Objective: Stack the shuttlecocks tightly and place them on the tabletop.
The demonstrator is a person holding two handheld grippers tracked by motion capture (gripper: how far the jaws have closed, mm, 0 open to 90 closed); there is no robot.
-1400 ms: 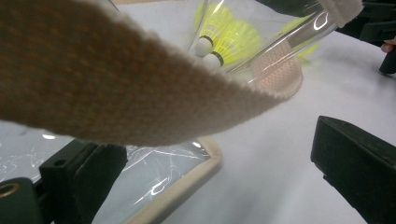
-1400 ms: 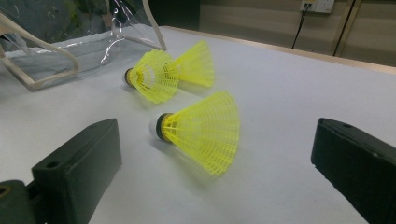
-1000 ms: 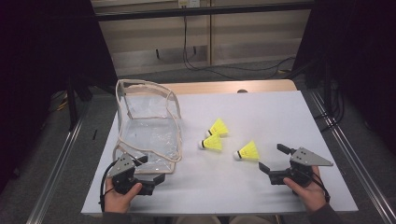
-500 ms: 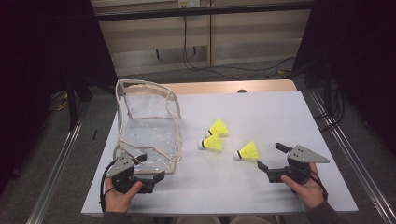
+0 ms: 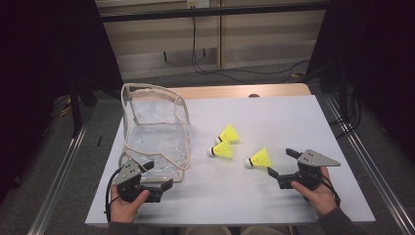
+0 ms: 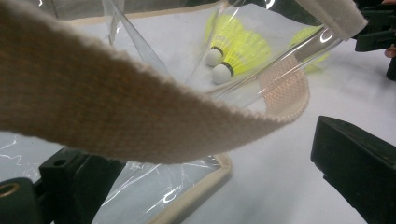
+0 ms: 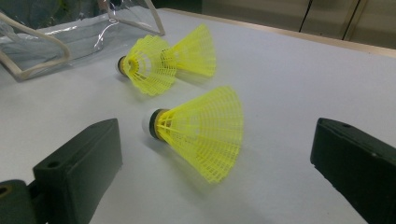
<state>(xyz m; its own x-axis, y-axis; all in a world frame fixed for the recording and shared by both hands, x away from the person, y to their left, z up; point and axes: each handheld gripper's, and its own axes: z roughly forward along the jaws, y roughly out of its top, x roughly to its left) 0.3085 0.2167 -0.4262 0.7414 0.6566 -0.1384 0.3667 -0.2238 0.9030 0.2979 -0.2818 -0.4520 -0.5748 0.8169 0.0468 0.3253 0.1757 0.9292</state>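
Note:
A clear plastic bag (image 5: 155, 131) with beige trim stands open on the white table top (image 5: 274, 112). Three yellow shuttlecocks lie to its right: a pair (image 5: 225, 142) close together and a single one (image 5: 259, 158) nearer me. My left gripper (image 5: 157, 175) is open at the bag's front corner, and the beige strap (image 6: 116, 107) crosses just above its jaws. My right gripper (image 5: 280, 162) is open, and the single shuttlecock (image 7: 201, 130) lies on the table between and just ahead of its jaws, untouched. The pair (image 7: 163, 63) lies beyond it.
The table's wooden far edge (image 5: 235, 91) borders a dark floor with cables (image 5: 230, 73). Metal rails (image 5: 362, 156) run along both sides of the table. Bare white surface stretches to the right of the shuttlecocks.
My right gripper has edged slightly forward and left toward the single shuttlecock. The left gripper, bag and shuttlecocks have stayed put.

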